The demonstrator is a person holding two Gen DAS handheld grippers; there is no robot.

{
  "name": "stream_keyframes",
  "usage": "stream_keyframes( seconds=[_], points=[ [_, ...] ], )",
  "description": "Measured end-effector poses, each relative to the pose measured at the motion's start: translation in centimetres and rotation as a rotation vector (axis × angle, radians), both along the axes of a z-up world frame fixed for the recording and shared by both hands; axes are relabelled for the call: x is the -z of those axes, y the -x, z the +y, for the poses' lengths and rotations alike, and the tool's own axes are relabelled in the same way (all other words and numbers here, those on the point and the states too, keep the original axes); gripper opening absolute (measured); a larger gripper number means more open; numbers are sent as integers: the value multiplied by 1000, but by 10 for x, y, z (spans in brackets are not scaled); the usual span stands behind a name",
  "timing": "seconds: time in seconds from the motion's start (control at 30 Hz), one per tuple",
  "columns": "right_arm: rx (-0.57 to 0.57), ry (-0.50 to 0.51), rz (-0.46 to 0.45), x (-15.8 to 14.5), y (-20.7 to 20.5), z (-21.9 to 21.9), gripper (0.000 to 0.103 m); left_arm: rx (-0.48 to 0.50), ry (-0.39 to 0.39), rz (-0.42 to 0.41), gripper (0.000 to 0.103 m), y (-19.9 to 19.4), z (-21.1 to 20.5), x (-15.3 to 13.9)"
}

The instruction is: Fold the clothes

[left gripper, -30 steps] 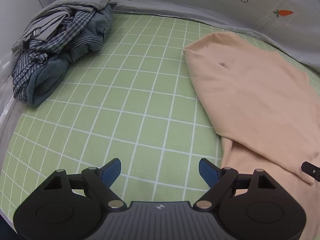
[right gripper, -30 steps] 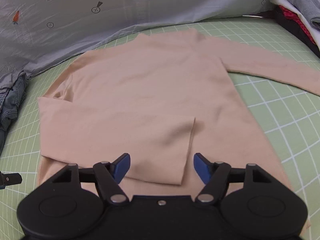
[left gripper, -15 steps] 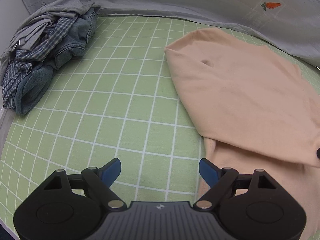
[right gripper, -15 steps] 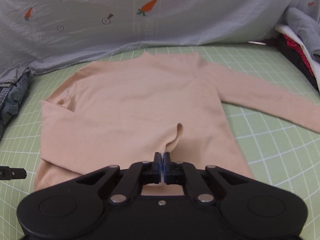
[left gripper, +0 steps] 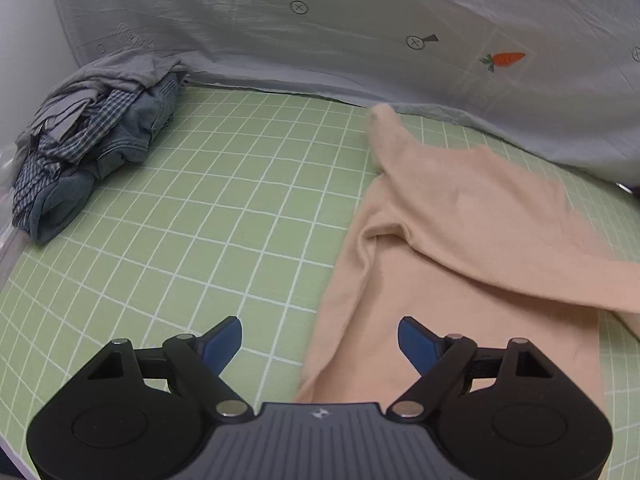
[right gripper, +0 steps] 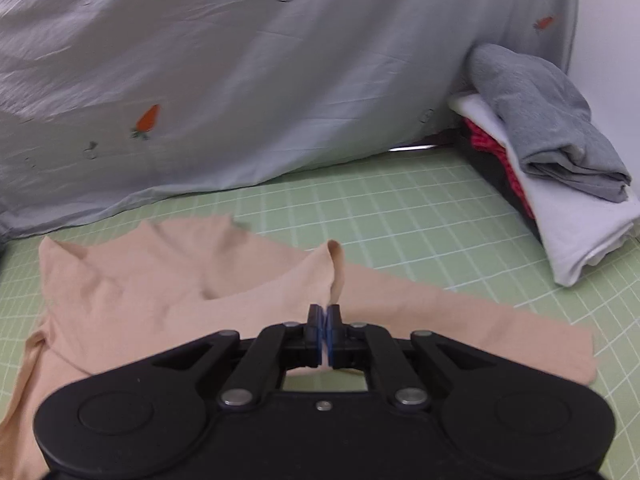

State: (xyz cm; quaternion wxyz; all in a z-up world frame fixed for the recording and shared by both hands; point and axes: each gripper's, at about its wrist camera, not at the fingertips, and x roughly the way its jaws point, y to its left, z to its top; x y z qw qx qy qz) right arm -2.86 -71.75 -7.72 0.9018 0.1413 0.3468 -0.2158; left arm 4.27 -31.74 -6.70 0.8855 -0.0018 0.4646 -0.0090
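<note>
A peach long-sleeved top (left gripper: 460, 240) lies on the green grid mat (left gripper: 224, 216). In the right wrist view my right gripper (right gripper: 325, 330) is shut on a pinched fold of the peach top (right gripper: 160, 292) and lifts it, so the cloth drapes back from the jaws. My left gripper (left gripper: 320, 344) is open and empty, low over the mat, with the top's near left edge lying between its blue fingertips (left gripper: 416, 344).
A heap of unfolded denim and plaid clothes (left gripper: 88, 144) lies at the mat's far left. A stack of folded grey, white and red clothes (right gripper: 560, 168) sits at the far right. A grey sheet with carrot prints (right gripper: 240, 80) hangs behind the mat.
My right gripper closed on the top and has pulled it up and away, folding the cloth over. My left gripper stayed open and has shifted right toward the top's edge.
</note>
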Motion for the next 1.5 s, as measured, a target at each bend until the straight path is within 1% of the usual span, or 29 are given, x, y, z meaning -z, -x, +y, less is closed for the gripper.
stream_keyframes(
  seconds=[0.07,0.1,0.13,0.17,0.2,0.23,0.27,0.33,0.37,0.5,0.6,0.7,0.8,0.9,1.03,1.1,1.17,1.27,1.33,1.37,1.43,1.5],
  points=[
    [-1,-5,29,11,-7,-17,6,-56,6,-2,86,10,0,-2],
    [-16,6,39,15,-9,-18,14,-74,-2,-4,86,16,1,-2],
    [-30,21,47,18,-10,-18,34,-91,-13,-7,86,23,3,-3],
    [-44,36,55,22,-11,-17,45,-106,-26,-8,86,30,6,-3],
    [-58,51,63,26,-12,-16,60,-122,-37,-7,86,36,8,-3],
    [-71,60,62,29,-11,-12,69,-142,-44,-4,86,42,12,-2],
    [-83,66,58,32,-10,-7,74,-164,-43,0,86,48,17,-1],
    [-98,77,51,38,-5,7,100,-193,-29,20,86,55,30,2],
    [-95,71,56,39,-3,16,103,-203,-22,26,86,57,37,3],
    [-112,20,74,34,10,57,103,-227,18,12,86,58,66,5],
    [-170,44,52,23,21,102,103,-187,50,9,86,53,88,11],
    [-189,92,29,17,30,153,103,-108,91,17,86,44,111,20],
    [-152,119,42,13,34,207,103,-16,104,32,86,33,132,24],
    [-116,132,44,13,31,261,103,93,131,17,86,25,154,22],
    [-70,79,37,18,20,319,103,200,112,21,86,7,180,23],
    [-53,49,51,20,14,346,103,237,105,24,86,1,194,22],
    [-60,31,65,21,8,367,103,244,113,22,86,3,212,17],
    [-64,83,90,26,-3,400,101,249,118,35,87,7,235,22],
    [-66,117,105,32,-8,418,95,234,117,56,87,4,249,29],
    [-75,115,115,36,-11,424,94,224,116,60,87,3,256,31],
    [-92,111,135,44,-16,437,85,201,116,60,87,0,269,31],
    [-105,100,153,50,-17,446,79,177,116,60,87,-3,281,31]
  ],
)
